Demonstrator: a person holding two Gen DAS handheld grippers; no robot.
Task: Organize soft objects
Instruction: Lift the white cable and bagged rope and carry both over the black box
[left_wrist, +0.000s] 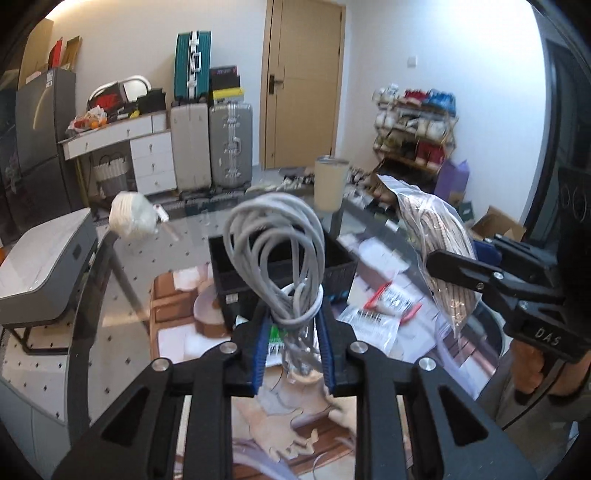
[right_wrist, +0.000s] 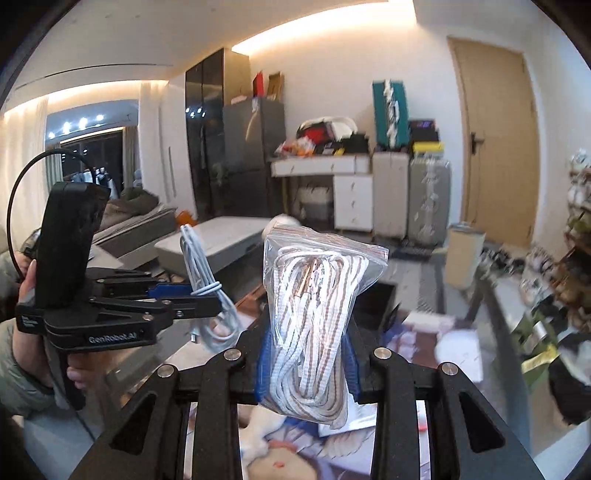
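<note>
Grey cable (left_wrist: 275, 258), coiled in loose loops and bound at its waist, stands up between the blue pads of the left gripper (left_wrist: 293, 347), which is clamped on the bundle's lower part; the loops rise toward twelve o'clock in the left wrist view, and a green tag shows just below the binding; behind the coil, at about twelve o'clock on the glass table (left_wrist: 122, 295), sits a black basket (left_wrist: 340, 269), partly hidden by the loops; a cream tumbler (left_wrist: 330, 183) stands farther back at one o'clock, and a pale wrapped roll (left_wrist: 133, 216) lies near the table's edge at ten o'clock; papers and small plastic packets lie scattered at three o'clock; the right gripper (right_wrist: 308, 365) is closed on a clear zip bag (right_wrist: 314, 306) holding white cord striped with brown, the bag upright between its blue pads with the sealed top at twelve o'clock; in the left wrist view the same bag hangs at two o'clock, held aloft above the table and well apart from the basket; in the right wrist view the left gripper appears at nine o'clock with the grey coil pinched at its tip, a hand (right_wrist: 27, 291) in a grey sleeve wrapped around its handle; suitcases (left_wrist: 212, 147) stand against the far wall beside a wooden door (left_wrist: 303, 85).
</note>
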